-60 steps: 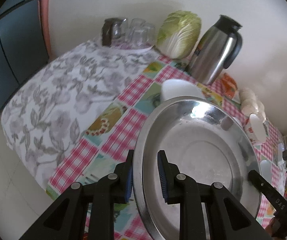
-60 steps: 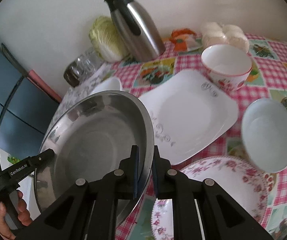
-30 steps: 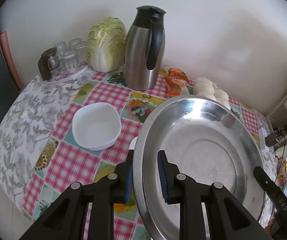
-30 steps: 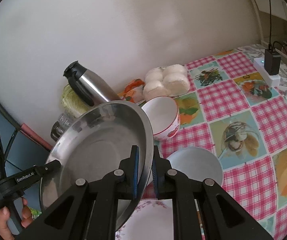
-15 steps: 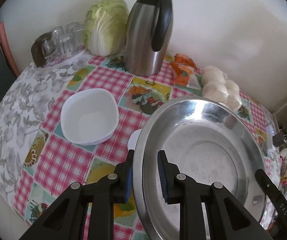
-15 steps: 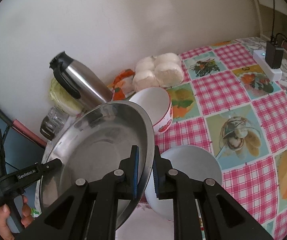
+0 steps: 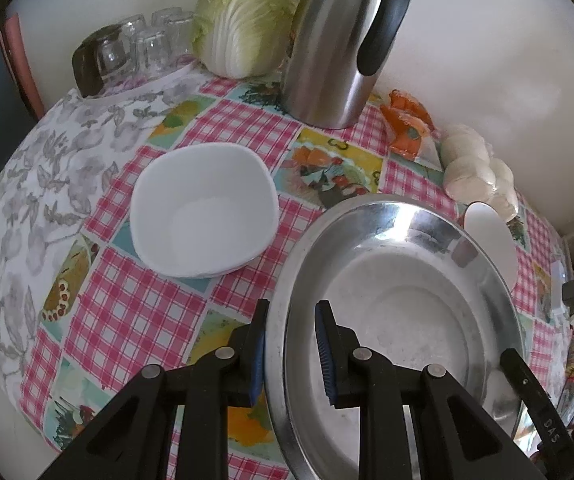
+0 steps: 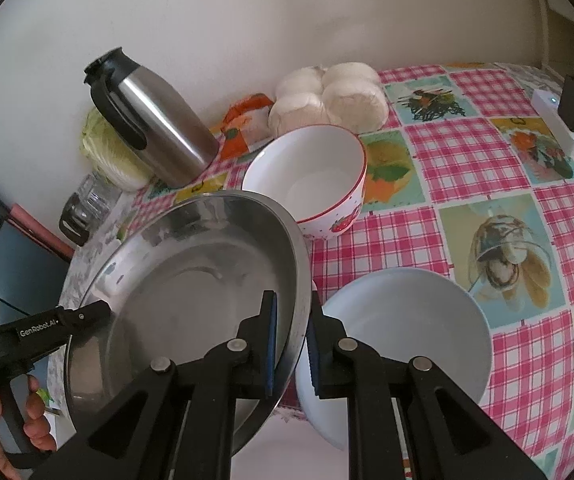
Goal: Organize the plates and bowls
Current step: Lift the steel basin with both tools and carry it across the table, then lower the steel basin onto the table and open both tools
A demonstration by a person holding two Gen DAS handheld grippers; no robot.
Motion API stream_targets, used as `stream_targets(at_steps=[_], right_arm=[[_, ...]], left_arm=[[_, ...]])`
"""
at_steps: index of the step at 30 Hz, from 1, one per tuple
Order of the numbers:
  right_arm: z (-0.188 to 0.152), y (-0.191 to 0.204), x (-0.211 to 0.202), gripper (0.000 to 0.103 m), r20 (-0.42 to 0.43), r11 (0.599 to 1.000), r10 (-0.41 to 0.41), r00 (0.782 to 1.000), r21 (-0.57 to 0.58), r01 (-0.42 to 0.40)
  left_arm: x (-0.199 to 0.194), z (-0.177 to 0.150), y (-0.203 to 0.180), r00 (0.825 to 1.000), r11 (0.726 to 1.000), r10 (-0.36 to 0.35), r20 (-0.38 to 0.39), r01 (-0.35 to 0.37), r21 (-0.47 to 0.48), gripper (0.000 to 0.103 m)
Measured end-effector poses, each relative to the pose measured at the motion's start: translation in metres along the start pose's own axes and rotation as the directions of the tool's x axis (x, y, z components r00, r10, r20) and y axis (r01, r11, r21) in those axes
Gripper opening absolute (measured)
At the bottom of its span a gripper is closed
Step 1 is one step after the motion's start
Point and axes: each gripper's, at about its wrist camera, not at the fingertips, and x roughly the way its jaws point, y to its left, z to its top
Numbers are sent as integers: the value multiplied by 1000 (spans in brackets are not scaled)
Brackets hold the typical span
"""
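Both grippers hold one large steel plate (image 7: pixel 399 320) above the table; it also shows in the right wrist view (image 8: pixel 191 280). My left gripper (image 7: pixel 291 350) is shut on its left rim. My right gripper (image 8: pixel 291 340) is shut on its right rim. A white square bowl (image 7: pixel 205 210) sits on the table left of the plate. A strawberry-print bowl (image 8: pixel 311 178) stands behind the plate. A plain white bowl (image 8: pixel 403 334) sits low, to the right of my right gripper.
A steel thermos jug (image 7: pixel 345 44), a cabbage (image 7: pixel 247 16) and upturned glasses (image 7: pixel 143 50) stand along the wall. White buns (image 8: pixel 327 98) and an orange packet (image 8: pixel 247 120) lie at the back. A power strip (image 8: pixel 559 124) lies far right.
Both grippers carried the steel plate rightward and then lower toward the table. The white square bowl and jug now look closer. The grips are unchanged.
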Motion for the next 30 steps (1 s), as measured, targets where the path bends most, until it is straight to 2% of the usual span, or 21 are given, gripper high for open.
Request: stream_targets(at_steps=[10, 30], right_arm=[[1, 12, 14, 16, -26, 998, -37, 999, -53, 35], [-5, 27, 36, 16, -52, 986, -98, 994, -140, 90]], left_arm=[[18, 0, 10, 999, 999, 37, -37, -38, -7, 25], [32, -3, 21, 994, 995, 95, -48, -96, -17, 25]])
